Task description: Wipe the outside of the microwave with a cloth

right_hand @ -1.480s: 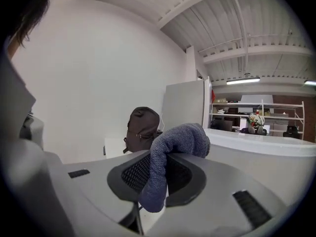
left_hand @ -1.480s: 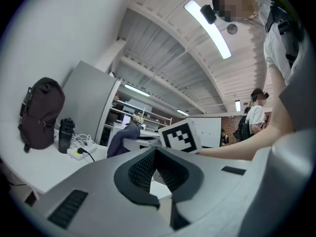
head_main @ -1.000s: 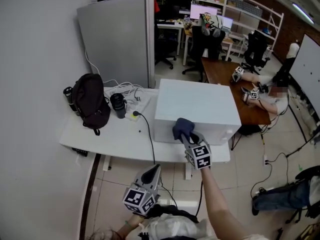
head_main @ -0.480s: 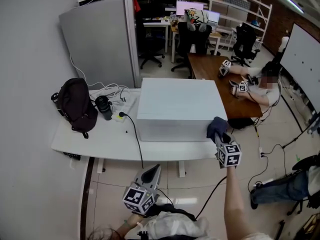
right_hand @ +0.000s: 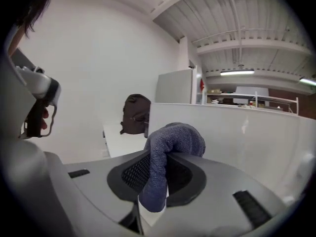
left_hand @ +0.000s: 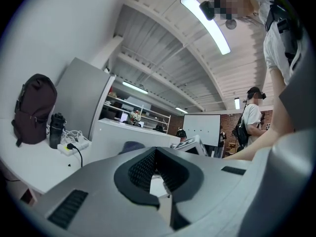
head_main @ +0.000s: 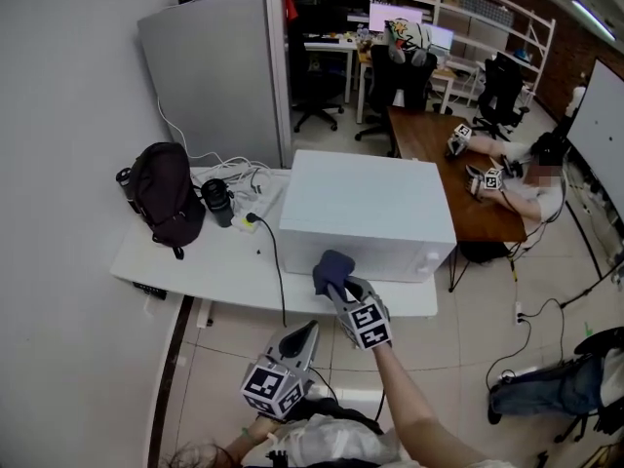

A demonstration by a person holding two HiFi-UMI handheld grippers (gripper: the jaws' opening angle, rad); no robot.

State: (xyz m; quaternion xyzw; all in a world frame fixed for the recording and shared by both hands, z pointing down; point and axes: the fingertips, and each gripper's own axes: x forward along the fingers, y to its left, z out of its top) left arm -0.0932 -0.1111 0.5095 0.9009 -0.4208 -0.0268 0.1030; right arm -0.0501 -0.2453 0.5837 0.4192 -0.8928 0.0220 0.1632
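a: right tongs (head_main: 343, 289)?
b: clamped on the cloth (right_hand: 165, 147). it's dark blue and pinched between the 2 pads. a bunched fold sticks out past the tips and a tail hangs down in front of the pads.
a: cloth vs the microwave (head_main: 366, 213)?
b: low on the near white wall, toward its left corner, by the near edge of the worktop (head_main: 200, 266). in the right gripper view that wall runs just beside the cloth on the right. can't tell if they actually touch.
a: left tongs (head_main: 304, 331)?
b: together, nothing between them. they're close to the person's body, over the floor tiles, with the tips pointing up toward the worktop. well apart from the microwave and the cloth.
a: microwave itself?
b: white box on the right half of the white worktop. can't tell which side the door is on.
a: rest of the worktop?
b: black backpack (head_main: 164, 195) at the far left by the wall, black bottle (head_main: 216, 201) just beside it, and a tangle of white cables (head_main: 244, 176) behind the bottle. 1 black cord (head_main: 278, 271) runs from a plug near the bottle across the worktop and off the near edge.
a: background?
b: brown table (head_main: 439, 154) behind the microwave, with a seated person holding 2 more marker-cube grippers.
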